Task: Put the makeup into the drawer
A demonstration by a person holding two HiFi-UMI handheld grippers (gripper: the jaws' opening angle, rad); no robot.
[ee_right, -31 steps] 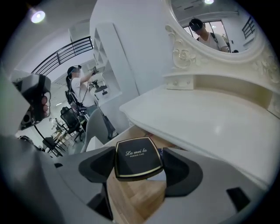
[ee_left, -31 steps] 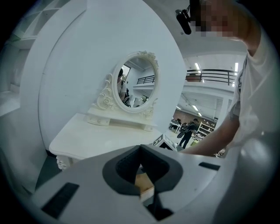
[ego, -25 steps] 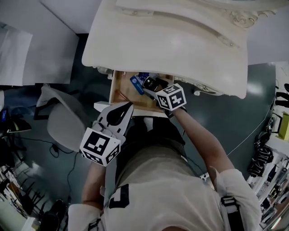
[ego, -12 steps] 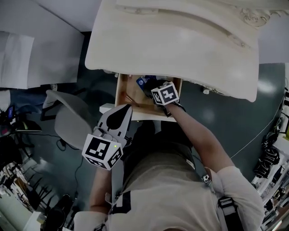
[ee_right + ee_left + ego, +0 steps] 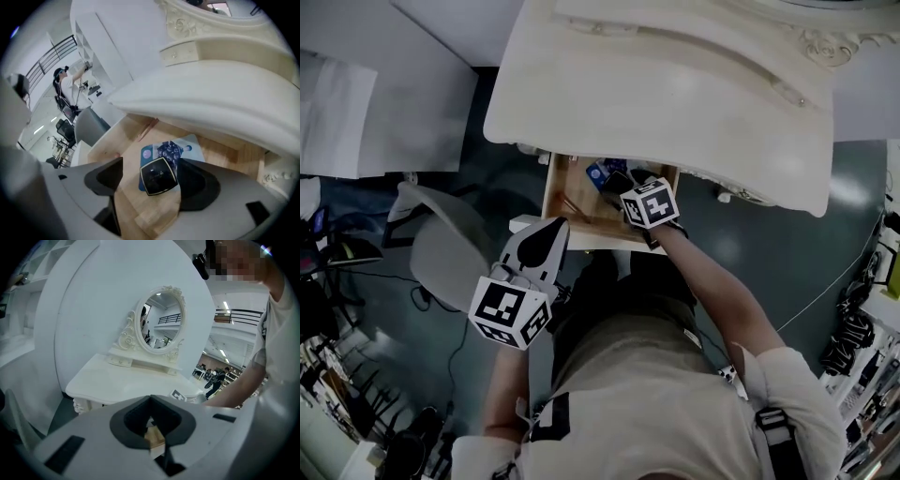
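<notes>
Over the open drawer (image 5: 225,151), the right hand-held gripper (image 5: 151,174) hangs with its jaws spread wide, gripping nothing. A black square makeup compact (image 5: 159,176) lies between the jaws inside the drawer, resting partly on a blue packet (image 5: 172,149). Its edge sits just beside one jaw; whether they touch I cannot tell. The left hand-held gripper (image 5: 150,401) is closed tight and empty, held just outside the drawer's front near its left corner. Above the drawer spreads the cream tabletop (image 5: 666,94), with an oval mirror (image 5: 161,319) at its back. A grey chair (image 5: 441,253) stands to the left.
</notes>
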